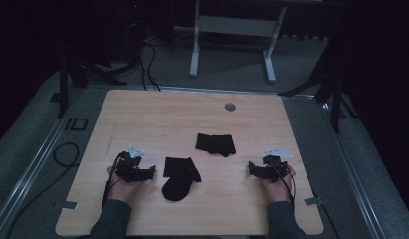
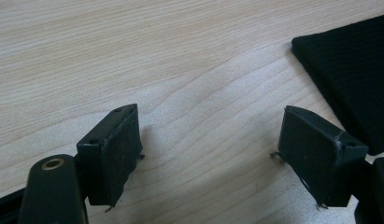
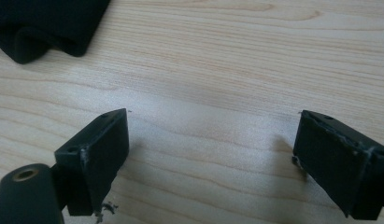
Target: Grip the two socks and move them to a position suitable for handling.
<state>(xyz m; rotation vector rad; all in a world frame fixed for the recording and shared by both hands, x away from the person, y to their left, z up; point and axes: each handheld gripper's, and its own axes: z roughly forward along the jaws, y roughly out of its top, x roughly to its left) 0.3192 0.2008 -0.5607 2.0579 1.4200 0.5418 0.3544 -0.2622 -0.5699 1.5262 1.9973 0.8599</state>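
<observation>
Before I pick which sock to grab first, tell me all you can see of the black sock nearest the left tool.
The black sock lies flat on the wooden table, alone, dark knit fabric as it looks. Its wide, straight-edged cuff end points away from the person; the rounded toe end bulges toward the near edge. It sits just beside the left tool, whose jaws stand open and apart from it. In the left gripper view one flat corner shows. Nothing touches it but the table.

We see the right tongs [image 3: 210,163] with both black jaws spread wide apart and only bare tabletop [image 3: 236,70] between them. A folded black sock [image 3: 45,23] lies at the upper left corner, well apart from the jaws.
</observation>
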